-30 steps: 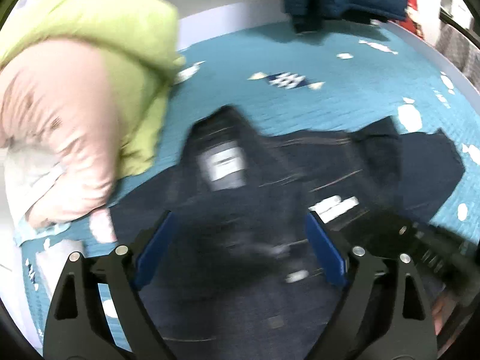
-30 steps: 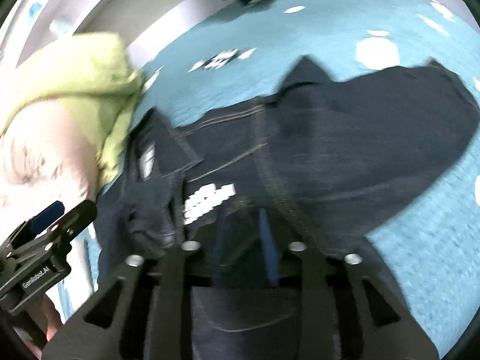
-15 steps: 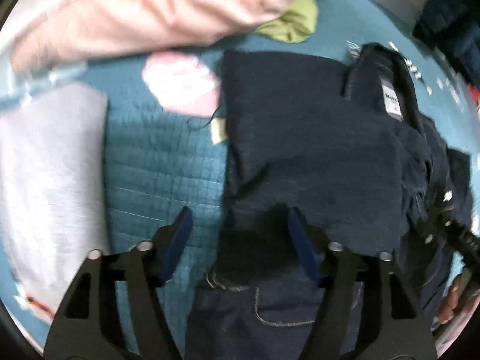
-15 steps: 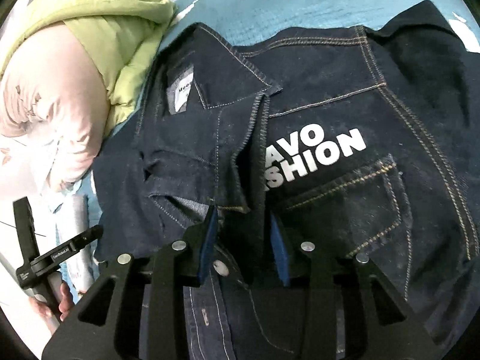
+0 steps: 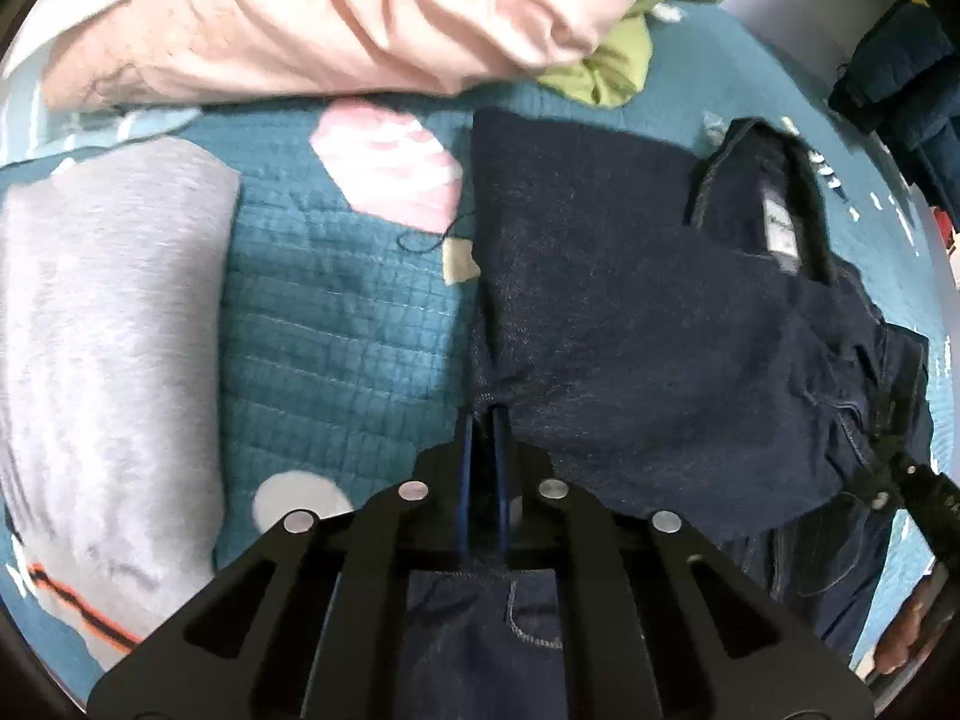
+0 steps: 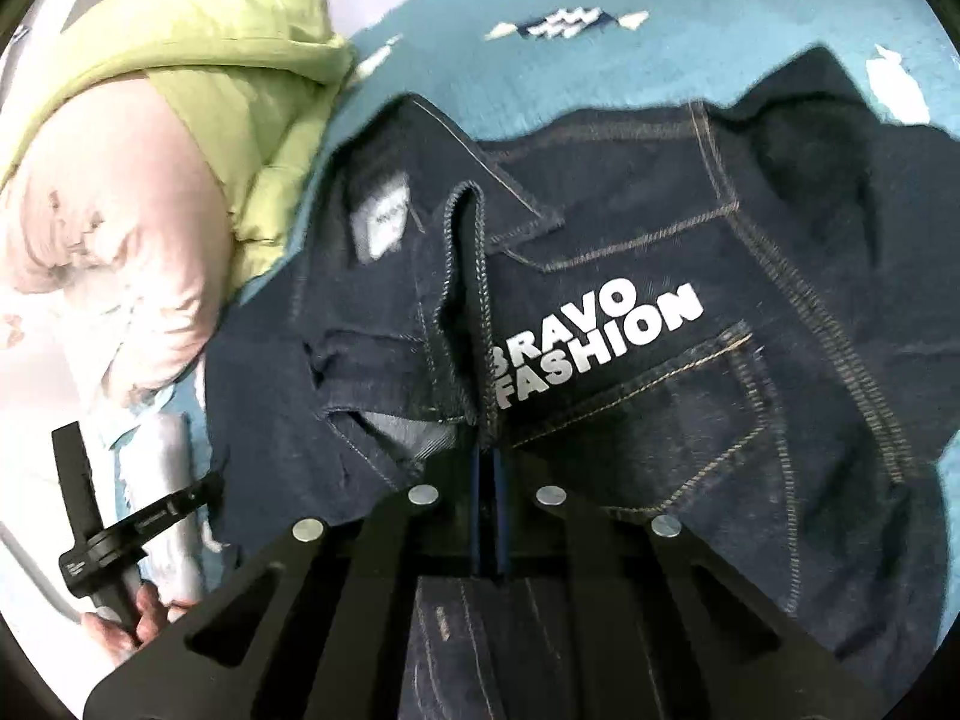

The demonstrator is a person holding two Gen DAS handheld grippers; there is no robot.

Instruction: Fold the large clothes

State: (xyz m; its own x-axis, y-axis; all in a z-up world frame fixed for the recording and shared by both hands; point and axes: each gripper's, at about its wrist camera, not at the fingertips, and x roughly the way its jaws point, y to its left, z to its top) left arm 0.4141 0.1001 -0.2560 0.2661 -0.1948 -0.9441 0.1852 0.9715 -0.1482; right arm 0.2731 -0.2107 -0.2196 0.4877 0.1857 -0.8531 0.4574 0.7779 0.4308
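A dark blue denim jacket (image 5: 630,312) lies on the teal quilted bedspread (image 5: 336,348); in the right wrist view it (image 6: 690,420) shows white "BRAVO FASHION" lettering and a collar label. My left gripper (image 5: 483,414) is shut on the jacket's left edge, where a folded panel lies over the body. My right gripper (image 6: 487,456) is shut on the front placket edge just below the lettering. The left gripper (image 6: 120,534) also shows at the lower left of the right wrist view.
A pink padded garment (image 5: 336,18) and a lime green puffer jacket (image 6: 228,72) lie piled beyond the denim jacket. A folded grey garment (image 5: 102,360) lies left of my left gripper. A dark blue coat (image 5: 900,60) sits at the far right.
Both grippers have closed on the jacket: the left jaws went from open to shut on the left edge, the right jaws narrowed onto the placket. The right view shifted slightly closer.
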